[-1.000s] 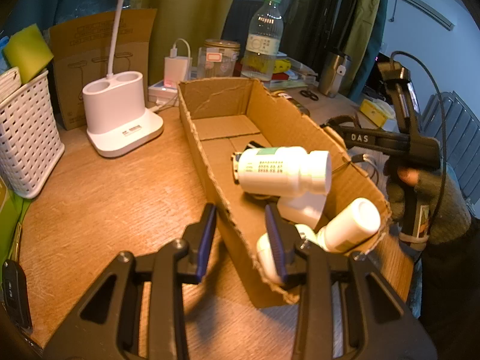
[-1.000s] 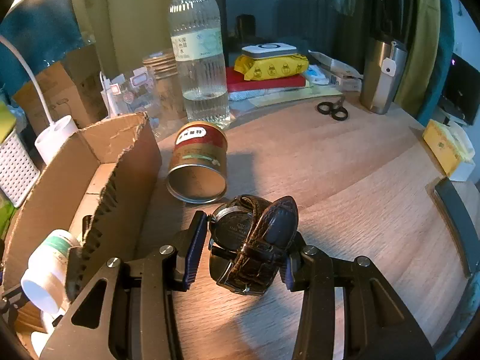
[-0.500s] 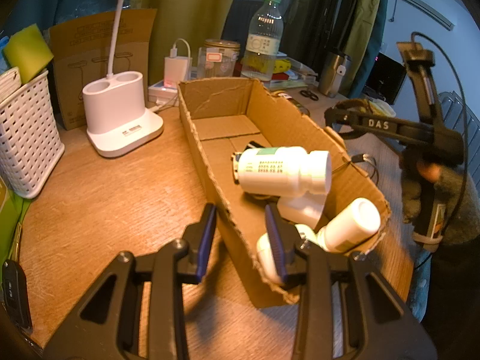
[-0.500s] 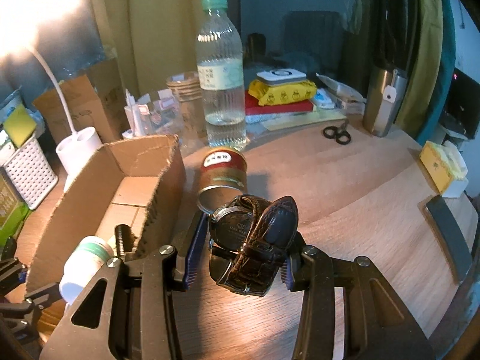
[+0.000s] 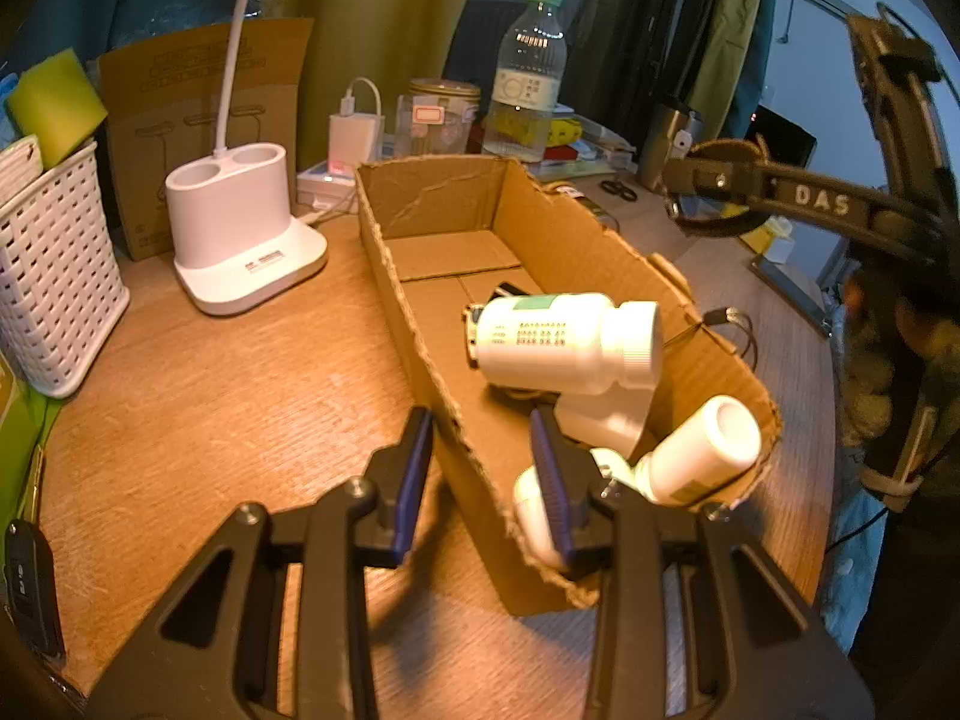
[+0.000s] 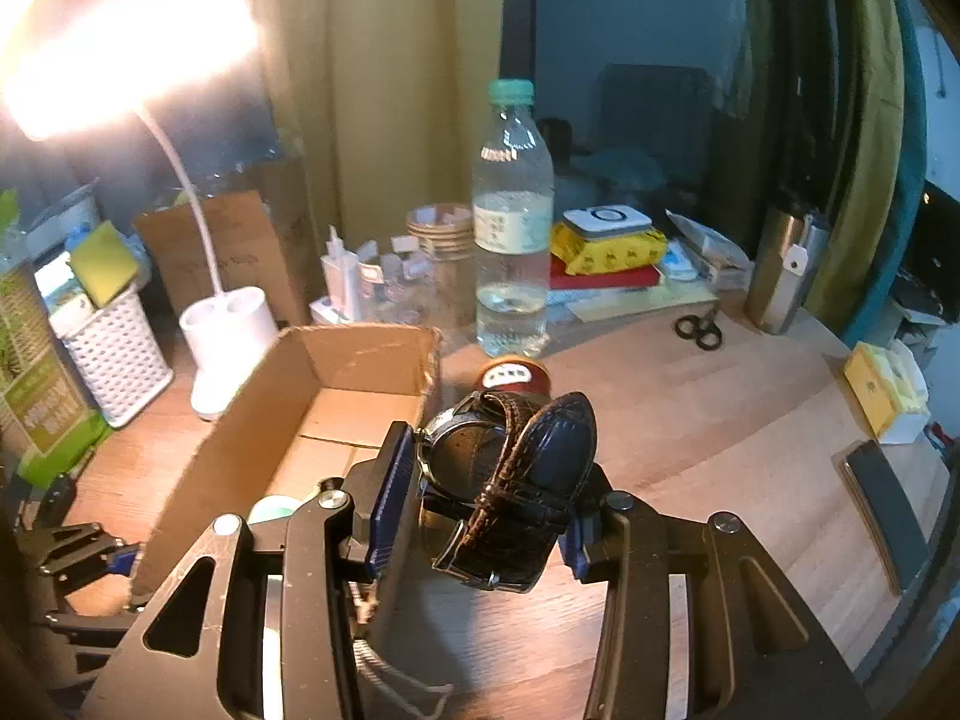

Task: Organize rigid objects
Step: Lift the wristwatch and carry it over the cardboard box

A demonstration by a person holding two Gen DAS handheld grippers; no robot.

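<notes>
The near wall of the cardboard box (image 5: 456,420) is pinched by the left gripper (image 5: 483,480) — the box sits mid-table (image 5: 210,396), with white bottles (image 5: 564,342) lying inside. The dark leather watch (image 6: 510,480) is clamped in the right gripper (image 6: 480,504) — held up above the table, just beside the box's right wall.

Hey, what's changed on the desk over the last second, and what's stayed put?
The right hand-held gripper has lifted the wristwatch off the desk and carried it up toward the cardboard box; the red tin now sits lower behind it. Its grip on the watch is unchanged. The left hand-held gripper stays clamped on the box wall, and the white bottles inside haven't shifted.
</notes>
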